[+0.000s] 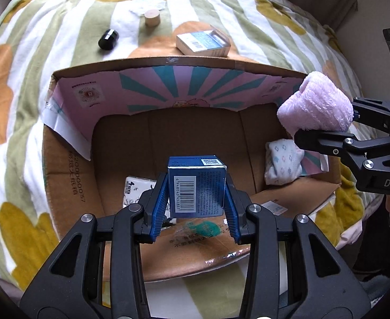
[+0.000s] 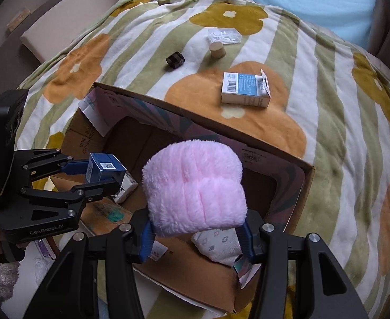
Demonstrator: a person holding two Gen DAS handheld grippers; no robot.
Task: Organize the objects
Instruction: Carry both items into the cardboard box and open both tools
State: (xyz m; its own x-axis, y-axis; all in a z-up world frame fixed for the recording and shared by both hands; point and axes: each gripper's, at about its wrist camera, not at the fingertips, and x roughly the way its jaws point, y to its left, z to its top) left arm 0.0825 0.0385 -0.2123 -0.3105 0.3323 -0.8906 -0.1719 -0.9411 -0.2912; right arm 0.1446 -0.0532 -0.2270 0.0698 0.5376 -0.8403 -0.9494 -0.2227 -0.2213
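Note:
An open cardboard box (image 1: 70, 175) (image 2: 296, 183) lies on a flowered blanket. My left gripper (image 1: 196, 199) (image 2: 107, 171) is shut on a small blue carton (image 1: 196, 186) (image 2: 103, 168) and holds it above the box's near left part. My right gripper (image 2: 195, 228) (image 1: 325, 122) is shut on a fluffy pink rolled cloth (image 2: 195, 188) (image 1: 318, 103) and holds it over the box's right side. Inside the box lie a white patterned bundle (image 1: 281, 162) (image 2: 219, 244) and a tissue pack (image 1: 139, 187) (image 2: 125, 186).
On the blanket beyond the box lie a white and blue carton (image 1: 203, 43) (image 2: 245, 90), a black cylinder (image 1: 108, 39) (image 2: 175, 60), a wooden cylinder (image 1: 152, 17) (image 2: 217, 49) and a clear plastic packet (image 2: 224, 35). A beige cushion (image 2: 70, 26) is at the far left.

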